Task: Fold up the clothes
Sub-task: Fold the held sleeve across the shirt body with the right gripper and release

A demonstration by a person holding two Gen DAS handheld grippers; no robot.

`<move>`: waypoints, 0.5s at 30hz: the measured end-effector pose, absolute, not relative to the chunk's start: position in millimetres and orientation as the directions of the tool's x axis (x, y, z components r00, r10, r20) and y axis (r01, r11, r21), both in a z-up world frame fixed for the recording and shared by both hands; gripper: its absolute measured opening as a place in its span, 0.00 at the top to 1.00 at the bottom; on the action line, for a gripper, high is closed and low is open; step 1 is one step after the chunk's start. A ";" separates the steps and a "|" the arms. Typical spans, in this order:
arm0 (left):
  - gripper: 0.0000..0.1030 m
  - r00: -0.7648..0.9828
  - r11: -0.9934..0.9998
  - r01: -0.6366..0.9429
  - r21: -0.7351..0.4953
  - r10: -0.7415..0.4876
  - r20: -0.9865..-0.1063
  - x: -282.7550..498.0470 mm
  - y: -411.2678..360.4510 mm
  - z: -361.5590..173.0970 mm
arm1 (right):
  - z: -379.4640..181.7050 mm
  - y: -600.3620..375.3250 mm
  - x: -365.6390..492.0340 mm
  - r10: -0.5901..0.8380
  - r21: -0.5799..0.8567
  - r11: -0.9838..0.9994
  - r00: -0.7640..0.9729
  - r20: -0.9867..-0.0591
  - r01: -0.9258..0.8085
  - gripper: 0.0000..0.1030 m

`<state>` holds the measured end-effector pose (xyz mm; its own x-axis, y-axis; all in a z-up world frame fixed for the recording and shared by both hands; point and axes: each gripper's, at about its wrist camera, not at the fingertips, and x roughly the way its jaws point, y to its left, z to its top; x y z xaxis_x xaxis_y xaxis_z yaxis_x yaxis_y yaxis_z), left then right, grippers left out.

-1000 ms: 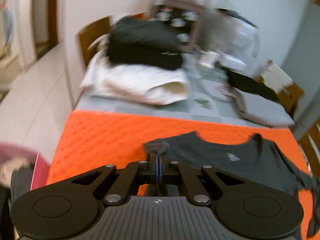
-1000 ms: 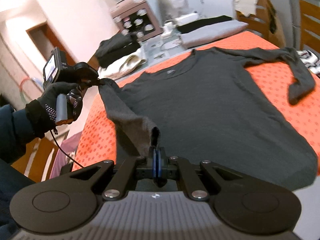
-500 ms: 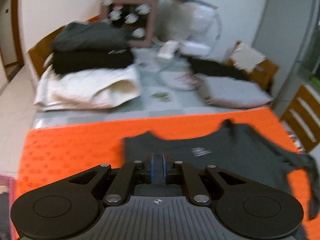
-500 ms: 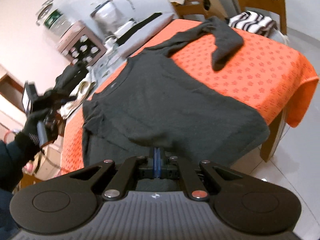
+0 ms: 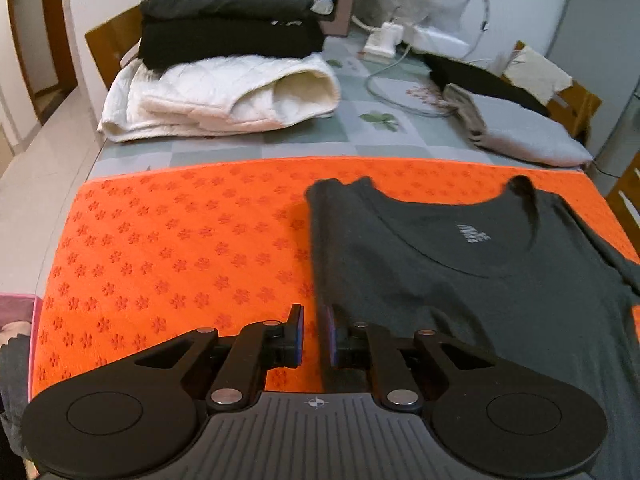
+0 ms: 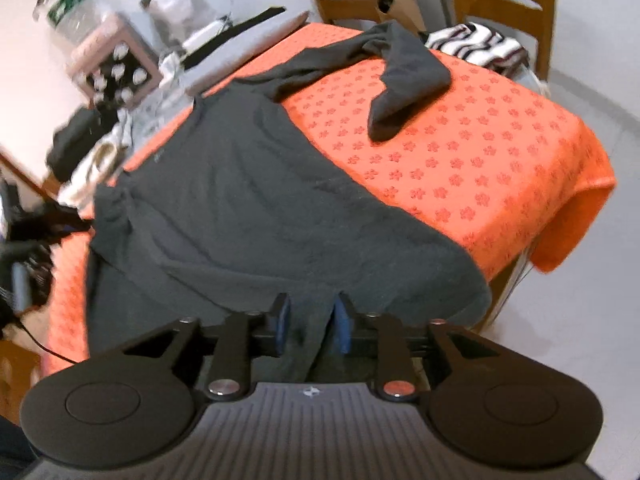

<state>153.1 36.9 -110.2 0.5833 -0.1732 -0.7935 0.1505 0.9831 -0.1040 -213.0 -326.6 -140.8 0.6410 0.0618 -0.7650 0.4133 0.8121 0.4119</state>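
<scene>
A dark grey long-sleeved shirt point(image 5: 460, 280) lies front down on the orange mat point(image 5: 180, 248). Its left side is folded over the body, with a straight fold edge. My left gripper point(image 5: 314, 330) is open at that fold edge, which lies loose between its fingers. In the right wrist view the shirt point(image 6: 248, 200) spreads across the mat point(image 6: 480, 152), its other sleeve point(image 6: 404, 80) lying out to the far right. My right gripper point(image 6: 310, 326) is open at the shirt's hem, with cloth loose between its fingers. The left gripper point(image 6: 24, 256) shows blurred at the far left.
A stack of folded white and black clothes point(image 5: 224, 64) sits on the table beyond the mat, and folded grey and black garments point(image 5: 516, 120) at back right. A striped garment point(image 6: 476, 46) lies on a wooden chair point(image 6: 504, 4). The mat hangs over the table's right edge.
Both grippers carried the left sleeve and side across onto the shirt's body, then opened and let go. The right gripper swung round towards the hem.
</scene>
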 end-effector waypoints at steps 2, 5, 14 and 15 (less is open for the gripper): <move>0.79 0.590 0.976 0.195 -0.098 -0.197 -0.783 139.5 35.2 -106.1 | -147.3 -324.4 -204.4 0.050 0.369 0.840 0.622 -0.781 0.397 0.64; 0.71 0.603 0.946 0.322 -0.028 -0.228 -0.764 109.9 28.6 -100.5 | -155.8 -320.3 -194.0 0.033 0.308 0.877 0.592 -0.805 0.369 0.64; 0.62 0.601 0.879 0.454 0.144 -0.183 -0.778 55.5 20.5 -120.9 | -144.2 -319.1 -188.1 0.033 0.293 0.894 0.603 -0.797 0.339 0.95; 0.62 0.612 0.885 0.432 0.173 -0.147 -0.777 55.9 21.1 -124.6 | -138.5 -320.1 -190.0 0.022 0.290 0.893 0.611 -0.791 0.344 0.95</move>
<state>55.9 21.1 -124.6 0.6124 -0.1472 -0.7768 0.4324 0.8849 0.1732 -190.0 -320.1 -138.5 0.6109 0.0215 -0.7914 0.3445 0.8928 0.2902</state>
